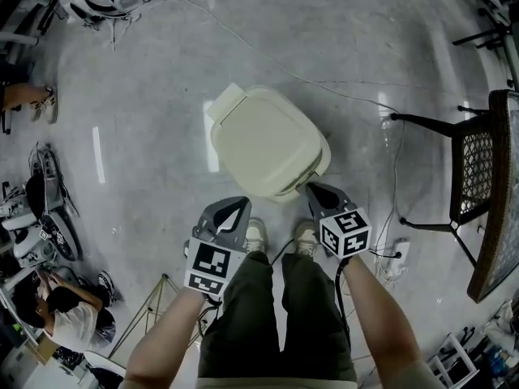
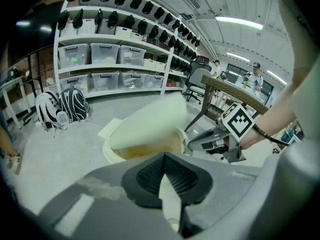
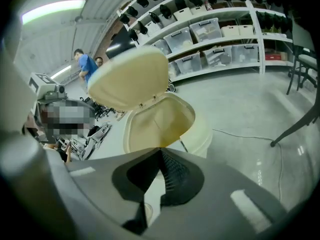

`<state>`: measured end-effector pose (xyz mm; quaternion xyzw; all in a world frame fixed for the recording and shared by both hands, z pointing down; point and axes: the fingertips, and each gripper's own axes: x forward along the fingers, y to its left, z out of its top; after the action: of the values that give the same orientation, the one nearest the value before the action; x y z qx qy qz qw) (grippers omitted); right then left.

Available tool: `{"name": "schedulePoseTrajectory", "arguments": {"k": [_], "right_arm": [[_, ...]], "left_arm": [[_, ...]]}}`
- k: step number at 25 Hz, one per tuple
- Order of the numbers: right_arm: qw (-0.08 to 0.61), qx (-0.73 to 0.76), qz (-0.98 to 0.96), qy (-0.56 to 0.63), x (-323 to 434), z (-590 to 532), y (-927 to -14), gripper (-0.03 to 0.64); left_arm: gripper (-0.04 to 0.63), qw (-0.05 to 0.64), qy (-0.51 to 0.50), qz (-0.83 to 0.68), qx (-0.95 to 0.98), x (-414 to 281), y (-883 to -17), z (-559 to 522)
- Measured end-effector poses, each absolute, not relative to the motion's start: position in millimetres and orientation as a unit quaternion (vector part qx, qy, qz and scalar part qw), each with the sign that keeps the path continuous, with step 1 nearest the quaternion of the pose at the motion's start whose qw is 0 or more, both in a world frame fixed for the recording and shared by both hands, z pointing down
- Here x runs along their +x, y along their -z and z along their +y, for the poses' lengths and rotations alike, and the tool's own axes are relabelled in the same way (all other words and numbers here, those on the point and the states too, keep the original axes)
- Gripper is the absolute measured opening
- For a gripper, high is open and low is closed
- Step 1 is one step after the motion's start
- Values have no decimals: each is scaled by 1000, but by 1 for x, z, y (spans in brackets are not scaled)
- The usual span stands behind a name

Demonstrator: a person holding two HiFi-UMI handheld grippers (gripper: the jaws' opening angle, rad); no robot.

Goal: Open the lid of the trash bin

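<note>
Lifting step: lid [image 1: 263,140] stands partly raised off the trash bin [image 3: 197,134]; opening judged midway.
Bin place: on the floor [image 1: 146,96], just ahead of the person's feet.
Right gripper [image 1: 311,188]: jaws together, empty, tip at bin's front rim, forearm angled down.
Left gripper [image 1: 237,207]: jaws together, empty, idle near bin.
Next: tip lid back over its hinge.

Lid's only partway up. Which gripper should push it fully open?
Right, probably. The right gripper, jaws shut, has its tip at the front rim of the trash bin, just beside the raised lid. The left gripper, also shut, sits short of the rim.
</note>
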<state>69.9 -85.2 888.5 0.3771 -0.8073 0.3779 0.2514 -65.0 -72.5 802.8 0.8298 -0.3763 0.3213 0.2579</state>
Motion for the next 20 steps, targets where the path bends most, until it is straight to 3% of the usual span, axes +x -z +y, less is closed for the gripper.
{"name": "schedulePoseTrajectory", "arguments": {"k": [10,20], "right_arm": [[297,350,-805,-377,51,-80,-869,3],[256,377,-820,-347,51,-107,-734,3]], "left_arm": [[3,246,-317,-385,831,-73,-762,-83],[3,228,-285,-417,833,-87,-654,-104]]}}
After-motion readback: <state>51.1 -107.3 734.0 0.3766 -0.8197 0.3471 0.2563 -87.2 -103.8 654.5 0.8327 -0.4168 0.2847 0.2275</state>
